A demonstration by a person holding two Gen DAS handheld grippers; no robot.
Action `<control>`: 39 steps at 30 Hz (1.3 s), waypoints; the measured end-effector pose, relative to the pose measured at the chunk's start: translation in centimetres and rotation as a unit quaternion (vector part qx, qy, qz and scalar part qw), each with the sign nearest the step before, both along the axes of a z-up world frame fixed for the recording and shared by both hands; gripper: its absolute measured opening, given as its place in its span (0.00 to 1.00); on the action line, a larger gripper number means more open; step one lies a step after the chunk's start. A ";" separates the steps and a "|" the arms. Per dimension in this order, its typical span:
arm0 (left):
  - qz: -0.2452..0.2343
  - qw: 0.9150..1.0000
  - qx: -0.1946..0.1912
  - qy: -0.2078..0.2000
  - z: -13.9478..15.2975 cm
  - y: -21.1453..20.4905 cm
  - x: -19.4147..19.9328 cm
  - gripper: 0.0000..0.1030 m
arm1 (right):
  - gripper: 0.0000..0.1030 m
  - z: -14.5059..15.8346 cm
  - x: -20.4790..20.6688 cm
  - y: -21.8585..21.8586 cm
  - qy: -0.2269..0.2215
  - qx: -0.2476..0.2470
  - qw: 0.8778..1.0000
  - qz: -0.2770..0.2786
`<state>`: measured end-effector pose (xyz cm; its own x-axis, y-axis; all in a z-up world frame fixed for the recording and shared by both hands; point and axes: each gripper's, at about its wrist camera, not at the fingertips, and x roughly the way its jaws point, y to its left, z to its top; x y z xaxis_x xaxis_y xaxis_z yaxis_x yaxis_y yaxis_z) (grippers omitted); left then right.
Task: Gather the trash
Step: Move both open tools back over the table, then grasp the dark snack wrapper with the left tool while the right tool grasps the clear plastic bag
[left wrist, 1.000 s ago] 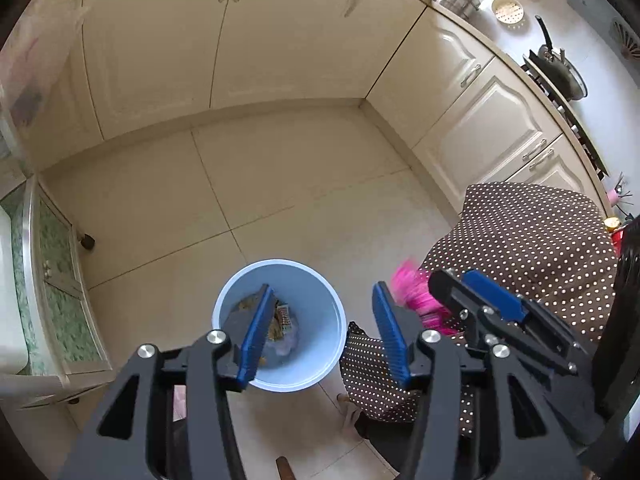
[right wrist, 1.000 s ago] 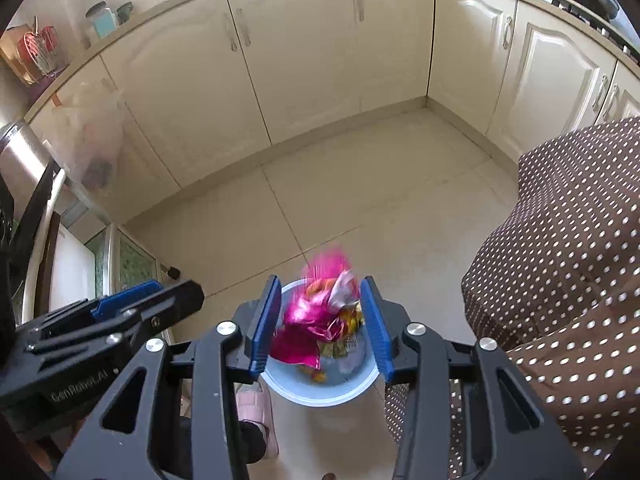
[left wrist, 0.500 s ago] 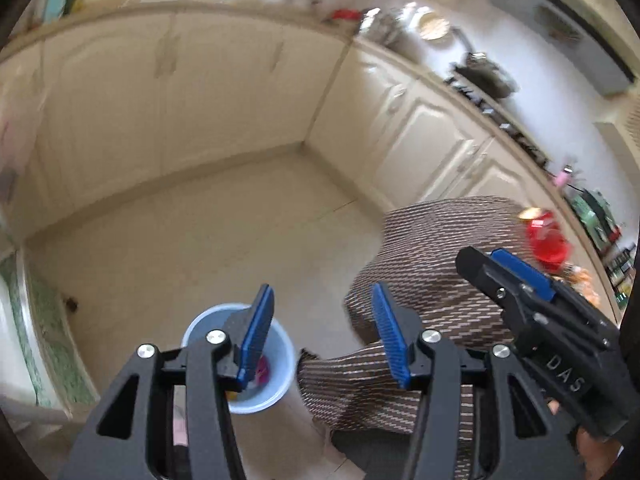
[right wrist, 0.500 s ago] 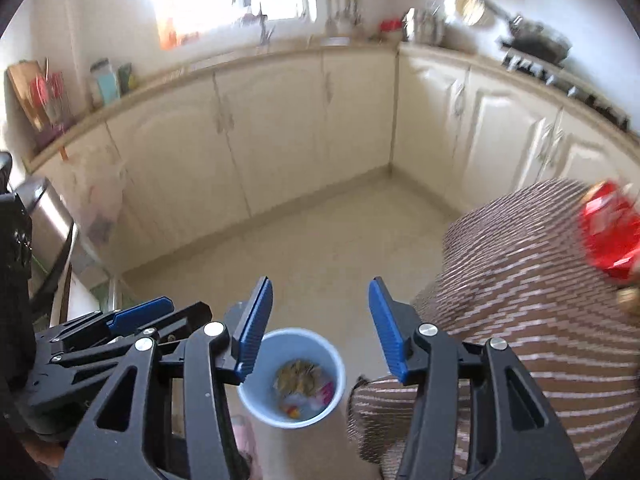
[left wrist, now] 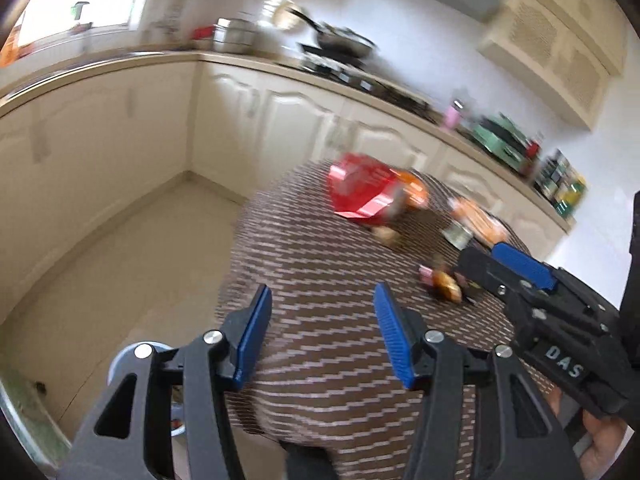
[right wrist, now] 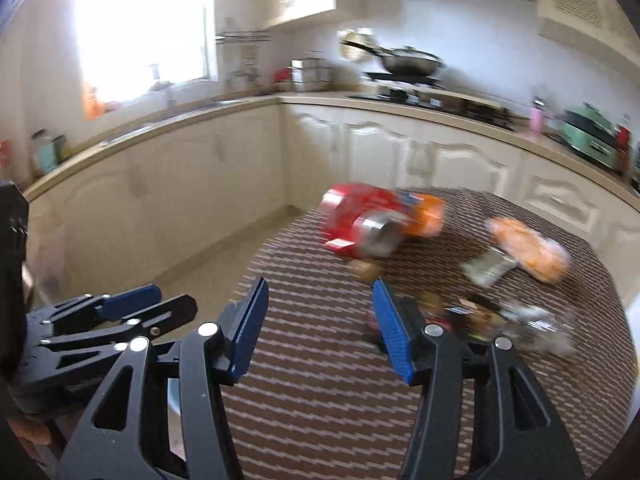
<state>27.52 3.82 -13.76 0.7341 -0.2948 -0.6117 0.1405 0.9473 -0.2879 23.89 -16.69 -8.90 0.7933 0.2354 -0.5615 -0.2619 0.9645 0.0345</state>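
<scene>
your right tongs (right wrist: 320, 328) just dropped the pink wrapper in the bin (left wrist: 124, 364); both now gape empty, left tongs (left wrist: 320, 336) too, swung up over the counter (right wrist: 320, 400), where the red packet (right wrist: 360, 224) waits next.

Cream cabinets (right wrist: 208, 184) ran w/ a countertop (right wrist: 400, 106) far ahead of the claw. Wok (right wrist: 408, 62) sat on the stove (right wrist: 404, 94) up ahead; green appliance (right wrist: 590, 136) and pink bottle (right wrist: 536, 118) far right. Bright window (right wrist: 140, 24) upper left. Tiled floor (left wrist: 120, 264) lay below, left of the claw.
</scene>
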 end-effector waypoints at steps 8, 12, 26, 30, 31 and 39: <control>-0.128 0.991 0.040 0.012 -0.6 -11.5 2.2 0.51 | 0.51 -1.7 -0.6 -9.6 0.023 -0.005 0.996 -0.089; -0.166 0.984 0.065 0.024 -1.3 -15.6 3.7 0.51 | 0.51 -2.6 -0.4 -13.1 0.033 0.006 0.992 -0.119; -0.168 0.969 0.180 0.033 -3.3 -21.6 8.9 0.51 | 0.62 -5.4 3.5 -16.6 0.103 0.009 0.987 -0.122; -0.172 0.967 0.183 0.040 -3.5 -21.9 9.8 0.49 | 0.63 -5.4 4.4 -17.1 0.103 0.010 0.986 -0.131; -0.175 0.967 0.179 0.042 -3.5 -22.0 10.0 0.49 | 0.64 -5.3 4.6 -17.2 0.102 0.009 0.986 -0.133; -0.197 0.962 0.181 0.046 -4.6 -22.9 10.4 0.49 | 0.67 -5.4 5.3 -18.3 0.108 0.016 0.984 -0.138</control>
